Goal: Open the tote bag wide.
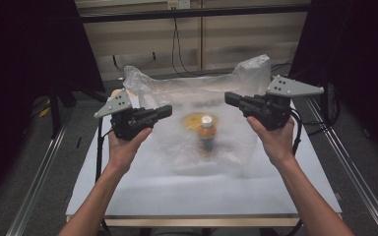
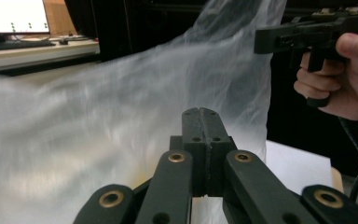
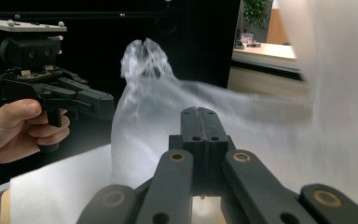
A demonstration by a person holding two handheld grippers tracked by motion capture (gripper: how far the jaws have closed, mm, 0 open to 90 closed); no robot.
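We see a white table (image 1: 142,187) with dark curtains at both sides and a pale wall behind it. A big clear plastic bag (image 1: 202,91) sits on the middle of the table. It looks blurry and puffed up. Its two top corners stick up, one near each hand.

The left gripper (image 1: 163,112) is held up by the left hand (image 1: 124,147), just beside the bag's left side. In the left gripper view its two black jaws are pressed together with nothing between them. The right gripper (image 1: 232,98) is held up by the right hand (image 1: 271,140), just beside the bag's right side. Its jaws are pressed together too, and empty. We cannot tell if the tips touch the plastic.

Inside the bag, between the two grippers and lower down, stands a small bottle (image 1: 206,132) with a white cap. A round yellow thing (image 1: 193,120) lies just behind it.
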